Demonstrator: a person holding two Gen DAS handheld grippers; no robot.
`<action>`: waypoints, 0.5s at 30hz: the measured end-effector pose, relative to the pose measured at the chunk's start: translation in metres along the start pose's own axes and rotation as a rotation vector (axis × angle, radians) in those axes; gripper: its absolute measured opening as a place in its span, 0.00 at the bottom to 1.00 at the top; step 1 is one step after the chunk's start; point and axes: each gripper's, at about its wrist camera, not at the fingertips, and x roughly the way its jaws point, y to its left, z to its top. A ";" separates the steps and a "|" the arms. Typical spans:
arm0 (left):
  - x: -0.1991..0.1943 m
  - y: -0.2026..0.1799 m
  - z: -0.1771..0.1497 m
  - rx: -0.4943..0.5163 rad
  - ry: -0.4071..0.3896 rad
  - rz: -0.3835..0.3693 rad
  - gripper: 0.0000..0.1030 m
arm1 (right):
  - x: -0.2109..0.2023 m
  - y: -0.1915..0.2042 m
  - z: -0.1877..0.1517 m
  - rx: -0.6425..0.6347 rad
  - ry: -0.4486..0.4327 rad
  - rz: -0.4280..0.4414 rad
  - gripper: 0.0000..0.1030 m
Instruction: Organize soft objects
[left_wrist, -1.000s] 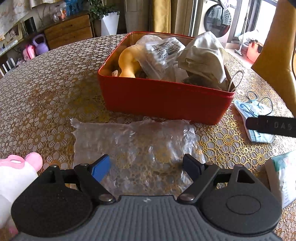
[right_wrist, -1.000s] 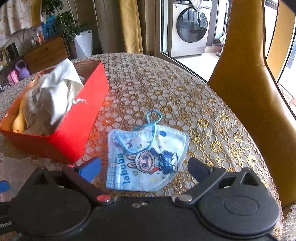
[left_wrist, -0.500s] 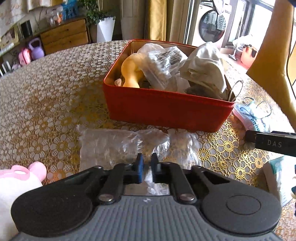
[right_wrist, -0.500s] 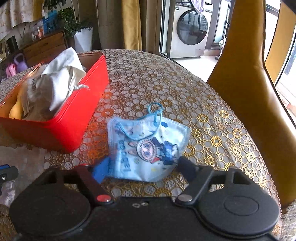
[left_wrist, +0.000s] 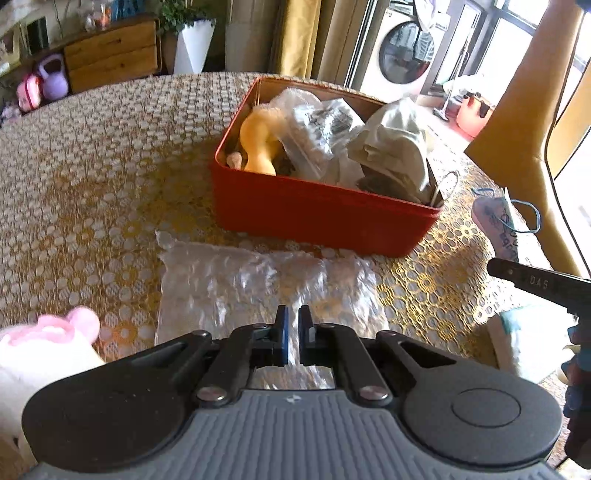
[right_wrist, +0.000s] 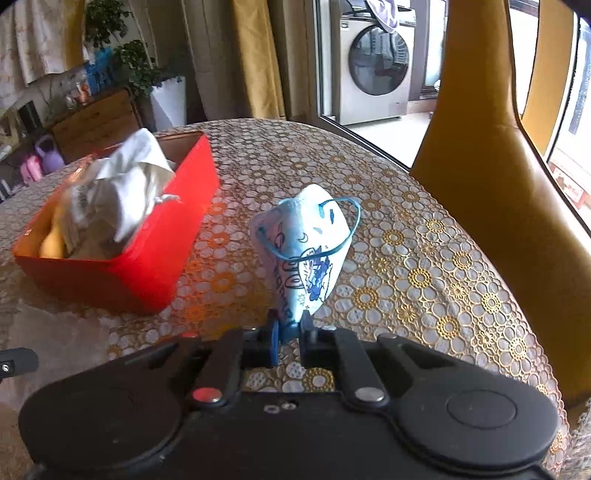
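The near edge of the bubble wrap (left_wrist: 236, 284) runs under the left gripper (left_wrist: 291, 339), so how much lies below the black body is hidden; the sheet's far part is smeared by motion. The plush toy (left_wrist: 40, 350) at 8 o'clock in the left wrist view is cut off by the frame, and what fills the red box (left_wrist: 317, 218) under the cloth bundle (left_wrist: 395, 147) is hard to make out. In the right wrist view the face mask (right_wrist: 306, 251) has its lower tip lost between the pads.

A second ago both pairs of jaws stood spread, the wrap lay flat and the mask lay flat on the table (right_wrist: 424, 258). Now the left gripper is pressed together on a fold of the bubble wrap, which bunches toward the pads. The right gripper (right_wrist: 290, 338) has its jaws closing and pinches the mask's tip, the mask standing up, crumpled, its blue ear loops (right_wrist: 343, 225) hanging free.

The box sits at 12 o'clock from the left gripper, just beyond the wrap, holding a yellow toy (left_wrist: 258, 144) and a printed plastic bag (left_wrist: 317, 129). From the right gripper it lies at 10 o'clock, near the mask. A mustard chair (right_wrist: 491, 177) stands at 2 o'clock beyond the table edge, a washing machine (right_wrist: 376, 62) behind it
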 end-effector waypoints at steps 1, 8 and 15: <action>-0.001 -0.001 -0.001 0.005 0.001 -0.003 0.04 | -0.002 0.002 -0.001 -0.002 -0.003 0.001 0.09; -0.001 -0.005 -0.009 -0.014 0.021 -0.001 0.17 | -0.009 0.002 -0.002 0.009 0.001 0.034 0.09; 0.009 -0.015 -0.014 -0.006 0.032 0.031 0.84 | -0.012 0.005 -0.004 -0.009 0.005 0.046 0.09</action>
